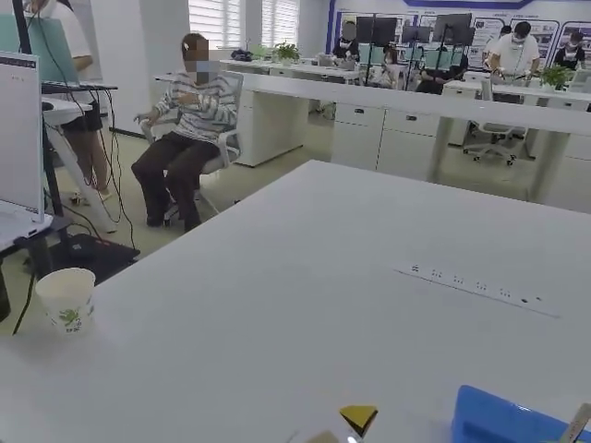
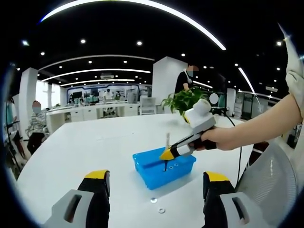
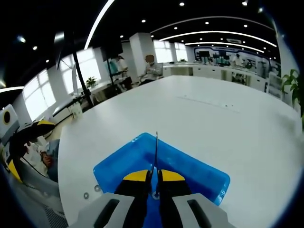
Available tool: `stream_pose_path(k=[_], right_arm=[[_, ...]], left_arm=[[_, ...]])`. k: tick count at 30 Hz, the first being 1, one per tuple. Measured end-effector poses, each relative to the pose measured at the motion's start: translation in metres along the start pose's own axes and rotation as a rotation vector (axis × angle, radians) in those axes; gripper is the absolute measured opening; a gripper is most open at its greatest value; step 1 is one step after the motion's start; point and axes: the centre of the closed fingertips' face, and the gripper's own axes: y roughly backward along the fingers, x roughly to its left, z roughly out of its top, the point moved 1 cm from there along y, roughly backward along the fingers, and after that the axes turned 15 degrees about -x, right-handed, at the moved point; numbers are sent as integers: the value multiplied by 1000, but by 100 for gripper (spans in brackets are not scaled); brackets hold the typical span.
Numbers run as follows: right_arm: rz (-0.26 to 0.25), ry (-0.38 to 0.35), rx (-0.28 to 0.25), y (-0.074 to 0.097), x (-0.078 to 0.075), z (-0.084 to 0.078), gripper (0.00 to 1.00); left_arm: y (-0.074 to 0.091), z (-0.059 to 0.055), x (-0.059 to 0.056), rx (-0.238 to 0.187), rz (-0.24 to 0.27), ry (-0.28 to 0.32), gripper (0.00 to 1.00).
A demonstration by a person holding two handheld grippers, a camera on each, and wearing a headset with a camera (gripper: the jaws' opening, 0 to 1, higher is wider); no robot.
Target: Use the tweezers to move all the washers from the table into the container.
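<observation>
My right gripper (image 3: 155,179) is shut on thin metal tweezers (image 3: 156,147), which point out over the blue container (image 3: 190,168). In the left gripper view the right gripper (image 2: 167,154) hangs over the blue container (image 2: 154,173), with the tweezers (image 2: 166,165) dipping into it. Two washers (image 2: 157,204) lie on the white table in front of the container, and the same washers (image 3: 91,192) lie beside its near corner. My left gripper (image 2: 156,186) stands open, with nothing between its jaws, short of the washers. A gripper's yellow tip (image 1: 359,418) shows left of the container (image 1: 499,420).
A paper cup (image 1: 66,299) stands near the table's left edge. A power strip (image 1: 476,288) is set into the white table (image 1: 305,305). A potted plant (image 2: 183,99) is behind the container. A person sits on a chair (image 1: 189,138) beyond the table.
</observation>
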Motion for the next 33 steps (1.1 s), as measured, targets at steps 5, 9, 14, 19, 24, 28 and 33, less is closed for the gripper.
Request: stream_pose_path(k=[5, 9, 14, 19, 24, 28, 33], right_arm=[[0, 0, -29, 7, 6, 7, 4], [4, -2, -60, 15, 12, 14, 4], [1, -6, -106, 23, 18, 27, 4], [24, -3, -146, 27, 29, 42, 4], [53, -2, -179, 31, 42, 54, 4], [96, -17, -186, 33, 58, 55, 4], [145, -24, -166, 31, 78, 47, 4]], left_arm=[[1, 0, 0, -1, 0, 1, 81], [0, 0, -1, 3, -4, -2, 81], [0, -1, -2, 5, -6, -4, 81], [-1, 0, -3, 2, -9, 6, 81], [-2, -1, -4, 6, -15, -1, 81], [-2, -1, -4, 4, -16, 2, 81], [-3, -1, -5, 6, -20, -3, 81]])
